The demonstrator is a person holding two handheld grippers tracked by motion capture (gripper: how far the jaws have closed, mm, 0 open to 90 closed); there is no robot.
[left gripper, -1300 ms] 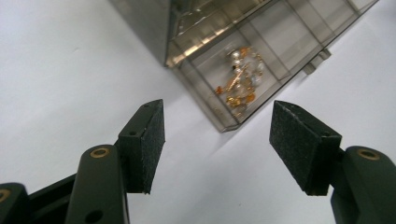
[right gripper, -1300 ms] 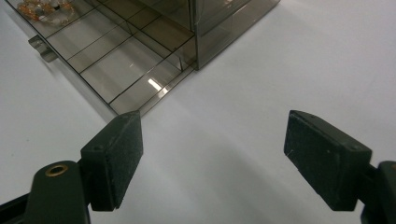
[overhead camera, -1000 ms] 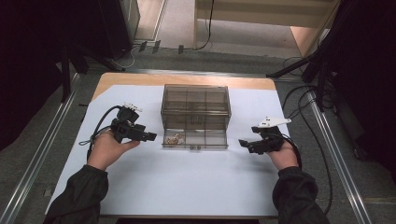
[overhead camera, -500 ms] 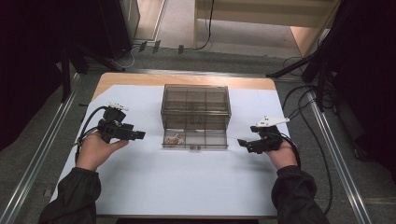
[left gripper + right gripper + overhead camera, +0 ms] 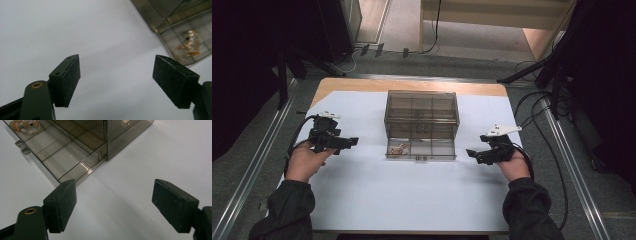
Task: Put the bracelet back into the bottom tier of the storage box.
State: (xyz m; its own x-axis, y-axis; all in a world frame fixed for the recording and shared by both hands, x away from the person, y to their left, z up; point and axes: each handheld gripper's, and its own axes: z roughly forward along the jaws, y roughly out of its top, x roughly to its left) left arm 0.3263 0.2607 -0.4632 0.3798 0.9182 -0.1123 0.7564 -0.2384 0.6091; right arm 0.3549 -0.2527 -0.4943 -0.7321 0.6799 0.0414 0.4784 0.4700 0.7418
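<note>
The smoky clear plastic organizer box (image 5: 422, 116) sits mid-table on the white sheet (image 5: 412, 200), its bottom drawer (image 5: 421, 149) pulled out toward you, with both claws flanking it and apart from it. Expect it light, rigid and slick: thin brittle walls, so squeeze gently and it will likely slide on the paper if pushed one-sided. Best hold is probably the small tab on the drawer front (image 5: 23, 147), or brace the box body by its side walls. The drawer is split into compartments; the left one holds a little beaded orange-and-clear trinket (image 5: 191, 43), loose and likely fiddly to pinch. Your left claw (image 5: 116, 80) has just been opening, jaws spread, nothing between them. Your right claw (image 5: 113, 203) is spread too, empty, just off the drawer's corner.
</note>
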